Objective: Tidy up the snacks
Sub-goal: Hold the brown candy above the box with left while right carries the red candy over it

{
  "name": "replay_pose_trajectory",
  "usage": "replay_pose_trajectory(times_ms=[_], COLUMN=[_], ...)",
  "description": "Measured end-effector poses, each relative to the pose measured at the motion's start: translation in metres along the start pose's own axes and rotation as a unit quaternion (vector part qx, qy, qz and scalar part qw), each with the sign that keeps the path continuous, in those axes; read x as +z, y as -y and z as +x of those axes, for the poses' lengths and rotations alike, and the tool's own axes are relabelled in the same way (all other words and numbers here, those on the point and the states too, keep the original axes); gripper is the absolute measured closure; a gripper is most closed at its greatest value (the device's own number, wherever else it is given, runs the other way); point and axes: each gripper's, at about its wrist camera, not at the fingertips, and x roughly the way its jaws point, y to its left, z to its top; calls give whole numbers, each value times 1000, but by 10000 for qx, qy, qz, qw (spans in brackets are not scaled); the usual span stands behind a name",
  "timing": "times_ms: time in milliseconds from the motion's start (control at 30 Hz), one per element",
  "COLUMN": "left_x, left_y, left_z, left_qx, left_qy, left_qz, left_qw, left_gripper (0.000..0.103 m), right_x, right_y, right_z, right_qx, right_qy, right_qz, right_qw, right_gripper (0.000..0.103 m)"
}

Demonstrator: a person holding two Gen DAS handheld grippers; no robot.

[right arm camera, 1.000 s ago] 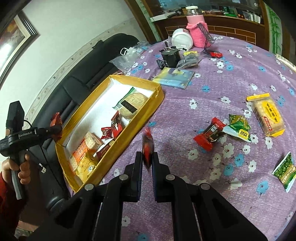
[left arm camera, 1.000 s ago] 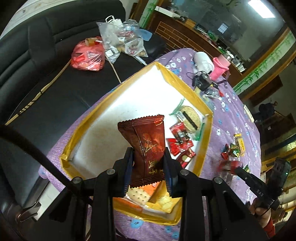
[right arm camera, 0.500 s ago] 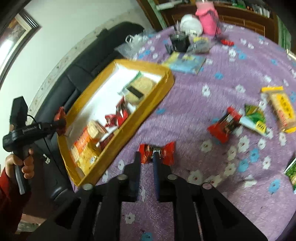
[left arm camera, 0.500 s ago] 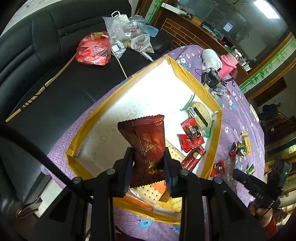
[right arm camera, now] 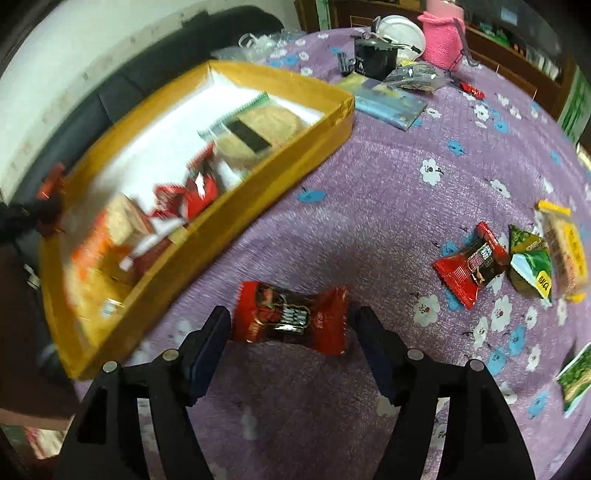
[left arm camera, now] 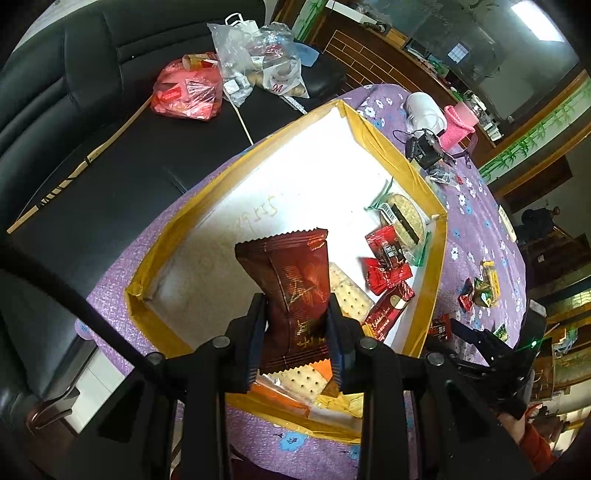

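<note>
My left gripper [left arm camera: 295, 325] is shut on a dark red snack packet [left arm camera: 291, 280] and holds it upright above the near end of the yellow-rimmed box [left arm camera: 373, 136]. The box holds crackers [left arm camera: 347, 291], red packets [left arm camera: 388, 258] and a round rice cake [left arm camera: 404, 218]. My right gripper [right arm camera: 291, 328] is open, its fingers on either side of a red candy packet [right arm camera: 291, 317] just outside the box [right arm camera: 258, 206] on the purple cloth. In the left wrist view the right gripper [left arm camera: 465, 336] shows at the box's right side.
More snacks lie on the cloth to the right: a red packet [right arm camera: 469, 266], a green one [right arm camera: 528, 262], a yellow cracker pack [right arm camera: 565, 247], another green pack [right arm camera: 576, 376]. A black device [right arm camera: 375, 61], pink cup [right arm camera: 443, 48] and white bowl [right arm camera: 400, 29] stand at the back. A black sofa [left arm camera: 92, 122] with bags [left arm camera: 188, 92] lies left.
My right gripper has opened and let go of the red candy packet, and has moved closer to the box. My left gripper keeps its packet and has shifted over the box's near end.
</note>
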Motion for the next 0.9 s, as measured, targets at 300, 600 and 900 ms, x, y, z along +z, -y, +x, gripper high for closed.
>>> replay_pose_trajectory(times_ms=[300, 600, 900], left_x=[2, 5, 5], left_y=[-2, 4, 5], left_z=[5, 10, 10], left_qx=[-33, -71, -41], left_qy=[-45, -64, -50], left_qz=[-8, 44, 45], left_qw=[10000, 9999, 10000], left_gripper=[71, 71, 71], right_x=[2, -8, 4], right_y=[2, 9, 10], right_z=[-6, -32, -53], right_qx=[18, 625, 751], right_qy=[140, 348, 598], right_qz=[-71, 340, 427], right_qw=[9999, 9969, 9945], right_gripper=[81, 84, 84])
